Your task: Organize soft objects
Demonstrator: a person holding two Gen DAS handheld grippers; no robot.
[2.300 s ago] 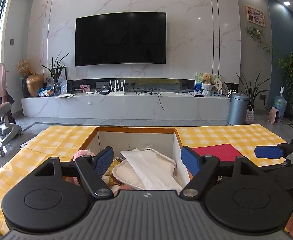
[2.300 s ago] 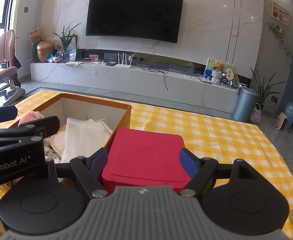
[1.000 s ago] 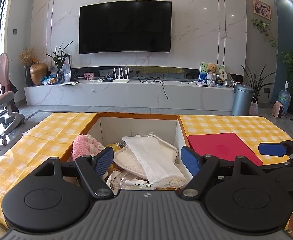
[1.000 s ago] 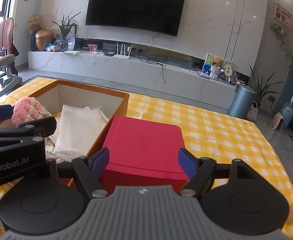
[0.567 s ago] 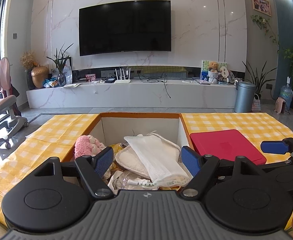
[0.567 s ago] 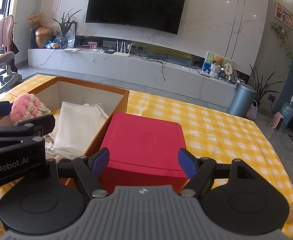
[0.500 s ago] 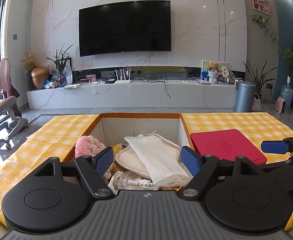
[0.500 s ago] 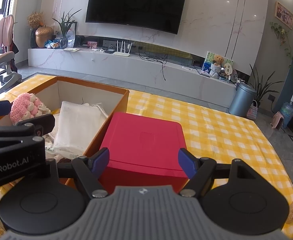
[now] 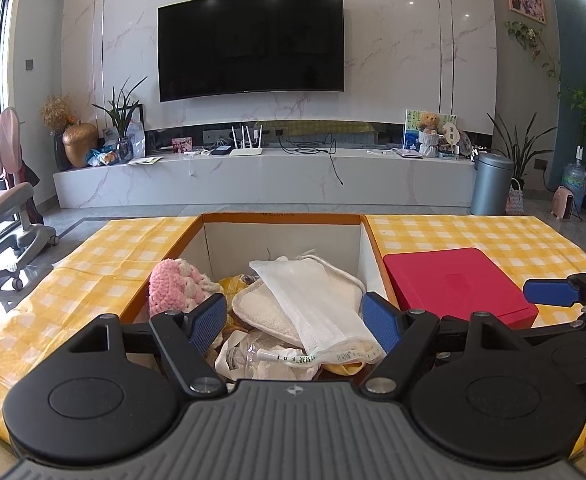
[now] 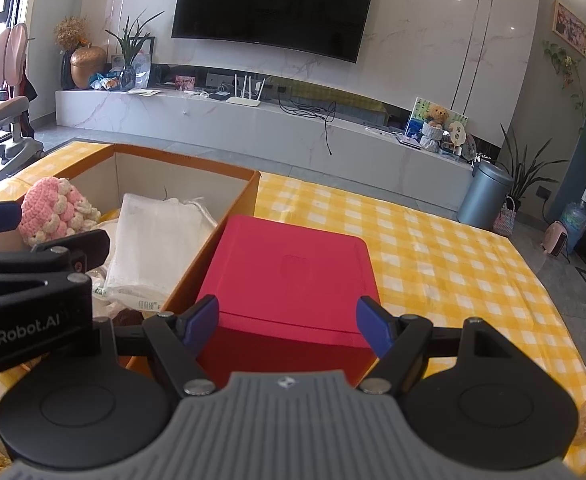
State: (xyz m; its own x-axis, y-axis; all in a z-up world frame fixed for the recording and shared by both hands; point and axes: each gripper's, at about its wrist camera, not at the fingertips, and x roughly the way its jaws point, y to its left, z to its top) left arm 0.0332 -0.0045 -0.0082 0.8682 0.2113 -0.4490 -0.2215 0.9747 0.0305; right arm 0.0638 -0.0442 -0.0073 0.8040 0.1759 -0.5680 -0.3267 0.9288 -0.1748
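Note:
An open orange box (image 9: 281,218) (image 10: 189,276) holds soft things: a pink crocheted item (image 9: 179,284) (image 10: 53,208), a white mesh bag (image 9: 313,300) (image 10: 153,240), a cream pad (image 9: 261,312) and plastic-wrapped items (image 9: 269,360). My left gripper (image 9: 295,320) is open and empty, above the box's near end. My right gripper (image 10: 287,322) is open and empty, just in front of a closed red box (image 10: 293,276) (image 9: 453,284) that stands right of the orange box.
Both boxes stand on a table with a yellow checked cloth (image 9: 105,256) (image 10: 433,256). Beyond it are a marble TV bench (image 9: 261,176), a grey bin (image 10: 481,196) and a pink chair (image 9: 1,204) at the left.
Both grippers have risen and drawn back slightly over the last two seconds, so more of the box's contents show. Both stay open. In the last half second almost nothing moves.

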